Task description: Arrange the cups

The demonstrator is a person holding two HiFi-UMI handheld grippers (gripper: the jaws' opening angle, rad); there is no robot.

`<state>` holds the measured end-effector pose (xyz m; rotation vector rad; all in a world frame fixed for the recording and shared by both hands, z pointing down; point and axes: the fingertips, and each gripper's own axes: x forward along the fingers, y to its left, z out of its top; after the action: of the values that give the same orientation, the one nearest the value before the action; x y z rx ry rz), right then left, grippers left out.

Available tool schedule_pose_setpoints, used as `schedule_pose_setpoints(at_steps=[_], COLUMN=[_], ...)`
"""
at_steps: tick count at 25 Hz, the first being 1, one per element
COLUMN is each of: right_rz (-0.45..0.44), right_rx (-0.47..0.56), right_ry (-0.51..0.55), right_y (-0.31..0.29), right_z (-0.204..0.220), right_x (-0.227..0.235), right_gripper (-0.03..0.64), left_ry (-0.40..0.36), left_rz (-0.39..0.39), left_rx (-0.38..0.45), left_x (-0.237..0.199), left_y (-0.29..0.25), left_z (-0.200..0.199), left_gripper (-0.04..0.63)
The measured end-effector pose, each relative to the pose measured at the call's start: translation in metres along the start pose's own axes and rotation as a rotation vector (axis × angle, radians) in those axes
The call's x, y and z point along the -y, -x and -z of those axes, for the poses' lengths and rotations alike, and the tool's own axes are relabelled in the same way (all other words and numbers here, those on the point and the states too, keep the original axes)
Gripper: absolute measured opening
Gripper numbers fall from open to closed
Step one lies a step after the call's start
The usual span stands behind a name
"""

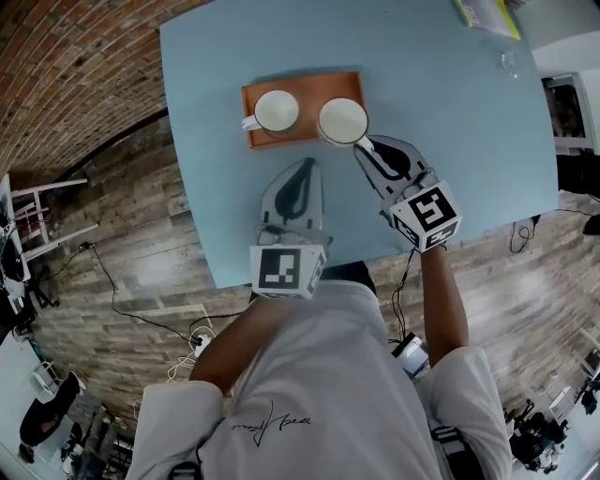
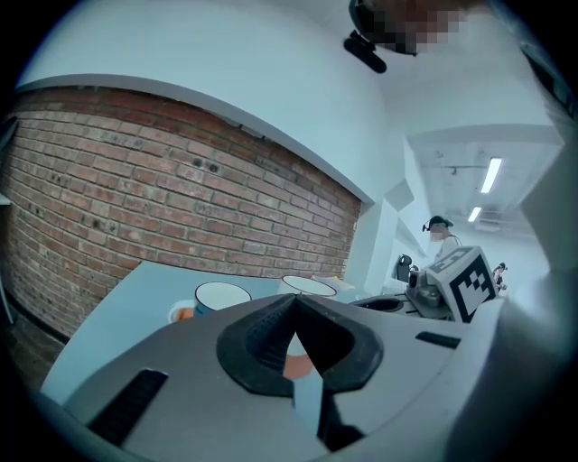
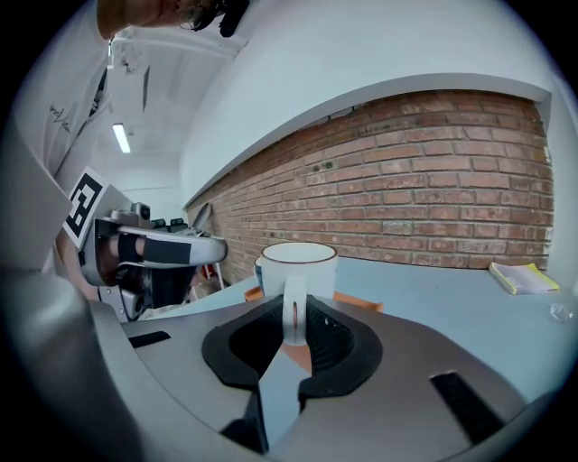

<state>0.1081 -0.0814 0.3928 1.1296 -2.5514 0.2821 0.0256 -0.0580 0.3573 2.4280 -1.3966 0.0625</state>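
An orange tray (image 1: 307,89) lies on the blue table (image 1: 206,141) with two white cups. The left cup (image 1: 277,111) stands on the tray with its handle to the left, also seen from the left gripper view (image 2: 221,296). My right gripper (image 1: 364,145) is shut on the handle of the right cup (image 1: 342,120) at the tray's right end; the handle stands between the jaws (image 3: 293,311). Whether this cup rests on the tray I cannot tell. My left gripper (image 1: 302,164) is shut and empty, just in front of the tray (image 2: 293,302).
A yellow booklet (image 1: 487,14) and a small clear glass object (image 1: 509,64) lie at the table's far right. The table's near edge (image 1: 281,272) runs under both grippers. A brick wall stands beyond the table (image 3: 433,180).
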Motion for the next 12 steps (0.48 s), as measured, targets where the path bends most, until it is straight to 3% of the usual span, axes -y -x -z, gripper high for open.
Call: schedule_pose_setpoints(at_steps=[12], right_rz=[0.135], right_rx=[-0.005], right_ry=[-0.081], right_y=[-0.001], right_z=[0.001], right_x=[-0.008], right_gripper=[0.064], left_ry=[0.011], left_rz=[0.041], left_rx=[0.000], left_x=[-0.013], left_y=[0.001], left_z=[-0.004], left_gripper=[0.009])
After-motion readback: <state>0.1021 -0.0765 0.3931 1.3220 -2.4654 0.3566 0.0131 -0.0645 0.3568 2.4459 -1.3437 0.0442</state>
